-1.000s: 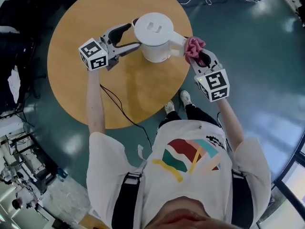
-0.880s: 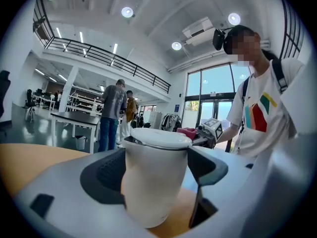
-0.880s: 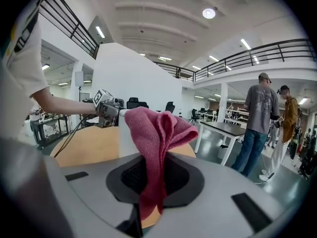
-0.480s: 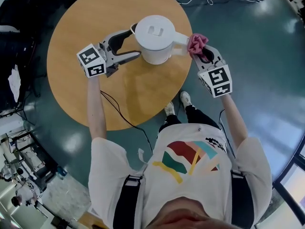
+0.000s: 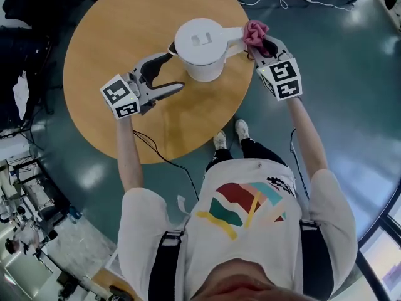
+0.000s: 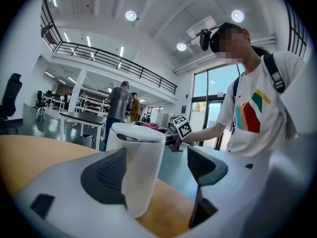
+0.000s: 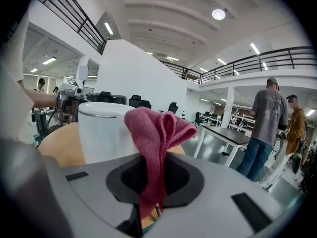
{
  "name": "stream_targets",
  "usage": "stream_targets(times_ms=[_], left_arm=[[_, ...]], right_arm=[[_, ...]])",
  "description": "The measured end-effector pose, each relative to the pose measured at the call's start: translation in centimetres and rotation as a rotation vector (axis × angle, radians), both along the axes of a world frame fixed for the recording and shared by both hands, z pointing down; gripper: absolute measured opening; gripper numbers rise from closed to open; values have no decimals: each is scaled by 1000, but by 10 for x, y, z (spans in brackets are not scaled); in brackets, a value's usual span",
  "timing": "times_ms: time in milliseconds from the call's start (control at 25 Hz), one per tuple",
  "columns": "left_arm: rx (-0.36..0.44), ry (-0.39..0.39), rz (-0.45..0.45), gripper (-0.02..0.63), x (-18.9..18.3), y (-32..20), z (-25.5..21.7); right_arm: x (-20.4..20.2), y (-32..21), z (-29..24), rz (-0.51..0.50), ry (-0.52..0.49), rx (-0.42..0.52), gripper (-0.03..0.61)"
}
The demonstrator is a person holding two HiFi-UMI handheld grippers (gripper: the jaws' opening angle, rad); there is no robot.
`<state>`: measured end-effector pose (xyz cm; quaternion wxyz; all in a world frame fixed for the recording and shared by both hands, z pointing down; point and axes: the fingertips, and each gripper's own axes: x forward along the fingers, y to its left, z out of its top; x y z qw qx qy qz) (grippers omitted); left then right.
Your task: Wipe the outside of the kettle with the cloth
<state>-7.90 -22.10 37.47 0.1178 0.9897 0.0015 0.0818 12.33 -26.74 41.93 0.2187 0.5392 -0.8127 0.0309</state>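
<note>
Pink cloth sat clamped in our right gripper jaws beside the white kettle; we held the left gripper, jaws wide, opposite.

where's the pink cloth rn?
Head view, upper right: the pink cloth is pinched in the right gripper. It sits just right of the white kettle, at the right edge of the round table.

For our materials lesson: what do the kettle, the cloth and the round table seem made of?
Kettle: likely plastic, smooth matte white shell.
Cloth: soft knitted fabric, pink, ribbed texture, limp folds.
Table: wood or laminate, even tan, faint sheen.
</note>
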Motion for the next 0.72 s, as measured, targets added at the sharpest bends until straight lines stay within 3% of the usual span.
stream_targets(times_ms=[280,440,720], left_arm=[[-19,33,-29,417,11,29,5],[3,-6,2,417,28,48,8],[60,34,-143,417,20,49,1]], right_arm=[[-2,-12,3,-20,-68,26,46],[-3,7,-10,-2,-105,68,48],[-29,74,-24,-4,-201,86,48]])
